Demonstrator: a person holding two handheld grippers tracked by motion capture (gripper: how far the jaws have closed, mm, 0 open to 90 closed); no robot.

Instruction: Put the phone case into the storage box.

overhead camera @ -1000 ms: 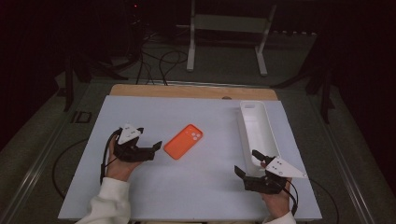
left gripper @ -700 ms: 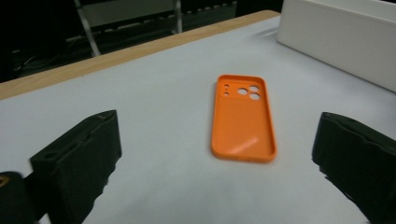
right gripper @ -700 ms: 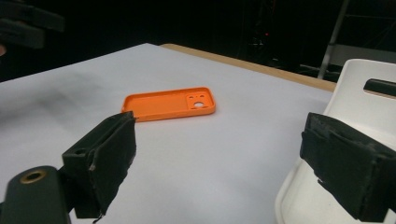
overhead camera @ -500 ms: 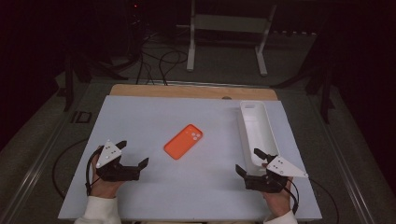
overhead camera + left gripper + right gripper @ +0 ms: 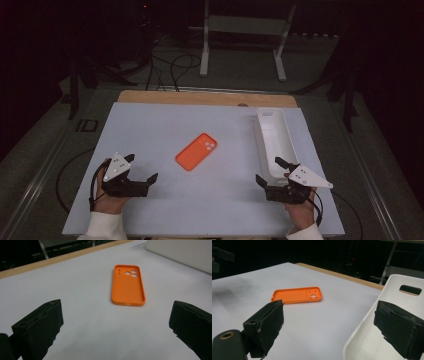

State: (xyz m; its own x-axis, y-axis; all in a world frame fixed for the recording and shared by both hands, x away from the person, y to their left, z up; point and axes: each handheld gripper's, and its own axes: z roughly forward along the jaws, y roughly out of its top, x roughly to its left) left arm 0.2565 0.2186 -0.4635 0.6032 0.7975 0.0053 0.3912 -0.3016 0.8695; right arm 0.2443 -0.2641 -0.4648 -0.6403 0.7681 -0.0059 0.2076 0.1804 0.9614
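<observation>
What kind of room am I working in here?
Likely a lab or recording studio, not a home: a dark room, loose cables on the floor, a white stand behind, and a table topped with a plain white sheet.

From my station, the phone case (image 5: pixel 197 151) was plain bright orange, the tray (image 5: pixel 276 141) plain white. The table (image 5: pixel 165 125) was pale grey-white with a tan wooden far edge. Both grippers, left gripper (image 5: pixel 141 170) and right gripper (image 5: pixel 270 171), were matte black.

You see a white table (image 5: pixel 165 125) with a wooden far edge (image 5: pixel 200 98) (a metal stand (image 5: pixel 245 30) behind, cables (image 5: pixel 172 65) on the floor).
</observation>
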